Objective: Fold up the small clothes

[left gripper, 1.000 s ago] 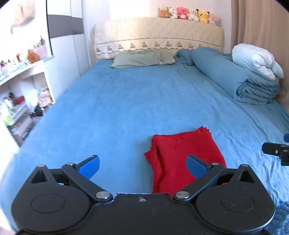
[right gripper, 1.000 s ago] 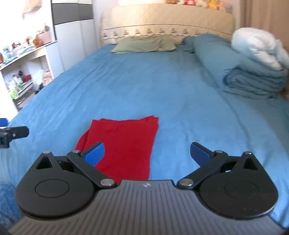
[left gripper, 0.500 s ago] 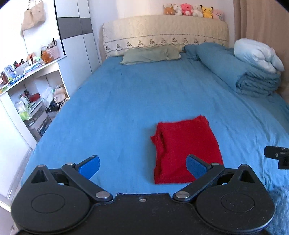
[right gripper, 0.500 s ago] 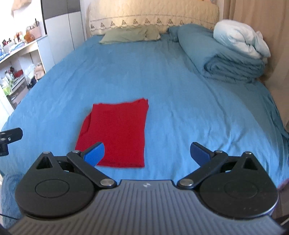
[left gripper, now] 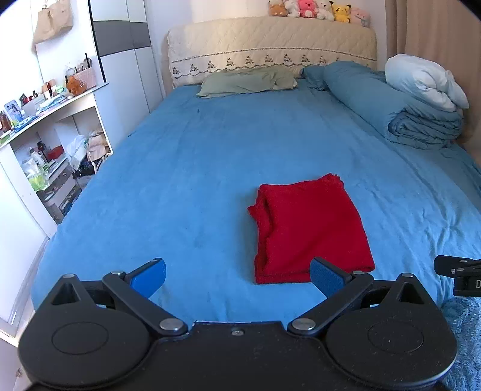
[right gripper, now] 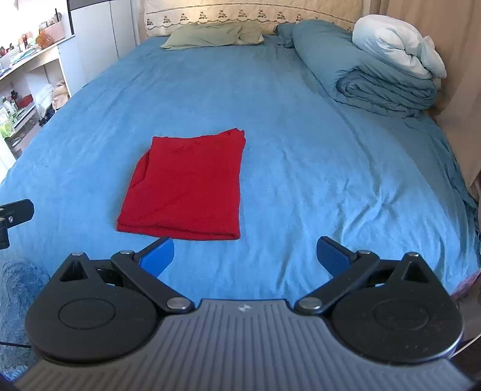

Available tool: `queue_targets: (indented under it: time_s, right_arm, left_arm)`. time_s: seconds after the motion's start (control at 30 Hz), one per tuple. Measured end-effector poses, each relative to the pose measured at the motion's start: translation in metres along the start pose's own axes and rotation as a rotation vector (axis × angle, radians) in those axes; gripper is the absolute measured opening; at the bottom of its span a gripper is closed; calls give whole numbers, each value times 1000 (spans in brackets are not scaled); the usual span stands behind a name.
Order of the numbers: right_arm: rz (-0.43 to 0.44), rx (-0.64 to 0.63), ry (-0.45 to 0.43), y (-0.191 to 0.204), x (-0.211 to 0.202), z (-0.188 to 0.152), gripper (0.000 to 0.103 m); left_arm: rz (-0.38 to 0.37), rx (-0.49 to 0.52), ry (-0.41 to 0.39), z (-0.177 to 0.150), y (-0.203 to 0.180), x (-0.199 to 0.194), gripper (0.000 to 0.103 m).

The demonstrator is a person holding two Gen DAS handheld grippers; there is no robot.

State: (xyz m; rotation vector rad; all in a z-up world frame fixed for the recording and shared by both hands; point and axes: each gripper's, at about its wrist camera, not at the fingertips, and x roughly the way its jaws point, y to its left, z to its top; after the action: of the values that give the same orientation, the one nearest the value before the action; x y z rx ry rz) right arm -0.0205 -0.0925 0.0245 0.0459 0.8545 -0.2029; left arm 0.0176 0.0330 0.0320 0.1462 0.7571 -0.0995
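Red cloth [left gripper: 309,228], folded into a neat rectangle, lies near the foot of the blue bed [left gripper: 195,180]. In the left wrist view, the left gripper [left gripper: 237,275] hangs short of it, jaws spread, holding nothing. Shelves [left gripper: 45,168] at the left hold bottles and clutter. In the right wrist view, the right gripper [right gripper: 245,255] is likewise spread and empty, the cloth [right gripper: 186,186] ahead to its left. The fold looks finished; next would likely be another garment, though none shows.

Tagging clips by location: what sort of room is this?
A bedroom, most likely: a bed with a blue sheet, a quilted cream headboard topped with plush toys, and a green pillow.
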Motion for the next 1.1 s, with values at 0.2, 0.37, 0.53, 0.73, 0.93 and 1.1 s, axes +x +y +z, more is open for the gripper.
queue_targets:
  time_s: [0.2,0.37,0.53,0.73,0.93,1.1]
  right_arm:
    - [-2,10,1,-4,0,1,103]
    - [-3,13,1,-7,-1,3,103]
    - [-4,17,0,-8,-2,3,103]
    - [4,19,3,-8,-2,3,103]
    - [6,20,9,-7,-1,3,103]
    - [4,21,9,-7,0,4,103]
  left_arm:
    - [-9,15,-6,0,-2,-1,103]
    - [-13,14,-10,0,-1,-2,103]
    - [-12,12,-17,-1,2,-4,103]
    - [-11,9,-15,-2,0,-4,103]
    - [-13,11,-14,-1,0,-3,103]
    - [-12,11,-10,0,0,-3,103]
